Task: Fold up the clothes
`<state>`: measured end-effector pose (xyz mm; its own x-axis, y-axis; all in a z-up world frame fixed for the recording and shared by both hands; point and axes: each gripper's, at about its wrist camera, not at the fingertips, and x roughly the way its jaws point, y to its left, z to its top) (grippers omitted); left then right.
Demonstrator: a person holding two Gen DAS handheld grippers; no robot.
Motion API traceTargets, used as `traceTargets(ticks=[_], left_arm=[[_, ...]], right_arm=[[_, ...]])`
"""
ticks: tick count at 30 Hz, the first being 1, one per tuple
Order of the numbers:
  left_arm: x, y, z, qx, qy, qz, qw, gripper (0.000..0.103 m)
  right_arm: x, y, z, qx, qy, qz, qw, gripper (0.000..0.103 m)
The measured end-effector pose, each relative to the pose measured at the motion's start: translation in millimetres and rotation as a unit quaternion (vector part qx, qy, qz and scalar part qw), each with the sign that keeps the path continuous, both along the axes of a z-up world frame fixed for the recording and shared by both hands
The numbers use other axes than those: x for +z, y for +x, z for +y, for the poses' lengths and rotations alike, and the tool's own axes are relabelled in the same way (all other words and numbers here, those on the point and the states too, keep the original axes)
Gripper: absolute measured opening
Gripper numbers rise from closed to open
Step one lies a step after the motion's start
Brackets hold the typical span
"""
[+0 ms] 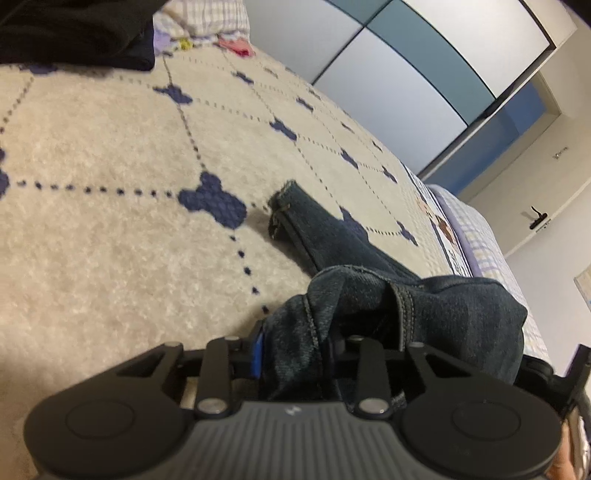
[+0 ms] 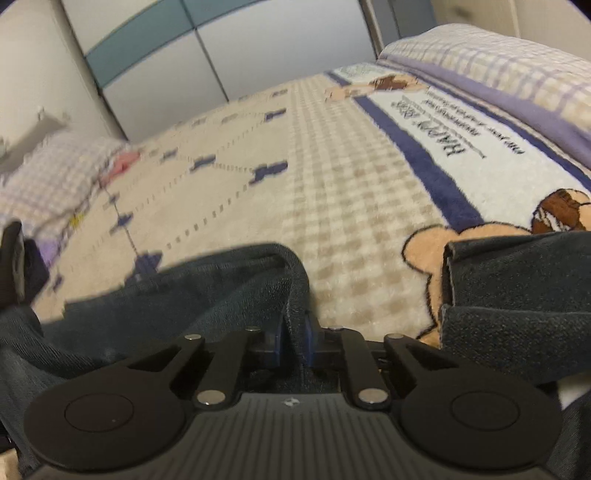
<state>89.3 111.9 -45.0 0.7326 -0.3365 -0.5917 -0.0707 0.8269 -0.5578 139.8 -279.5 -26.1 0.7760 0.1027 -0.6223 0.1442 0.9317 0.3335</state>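
Jeans (image 1: 436, 306) lying near the bed's (image 1: 110, 155) side edge on a fleece blanket (image 2: 332, 206), each claw, left claw (image 1: 295, 354) and right claw (image 2: 295, 339), pinching a bunched denim edge, apparently to lift both corners together for a fold.

A bed with a cream fleece blanket (image 1: 110, 147) carries dark blue denim jeans (image 1: 325, 236), a black garment (image 1: 74, 33) and checked pillows (image 2: 55, 181).
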Motion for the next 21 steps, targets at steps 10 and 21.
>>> traceTargets(ticks=[10,21], left_arm=[[22.0,-9.5,16.1,0.053,0.020,-0.019,0.9982,0.030],[33.0,-14.6,21.2,0.072,0.023,-0.019,0.9970,0.030]], right_arm=[[61.1,-44.1,-9.2,-0.092,-0.021,-0.120,0.988,0.008],[67.8,-56.9,-1.4,-0.087,-0.099,-0.024,0.991,0.008]])
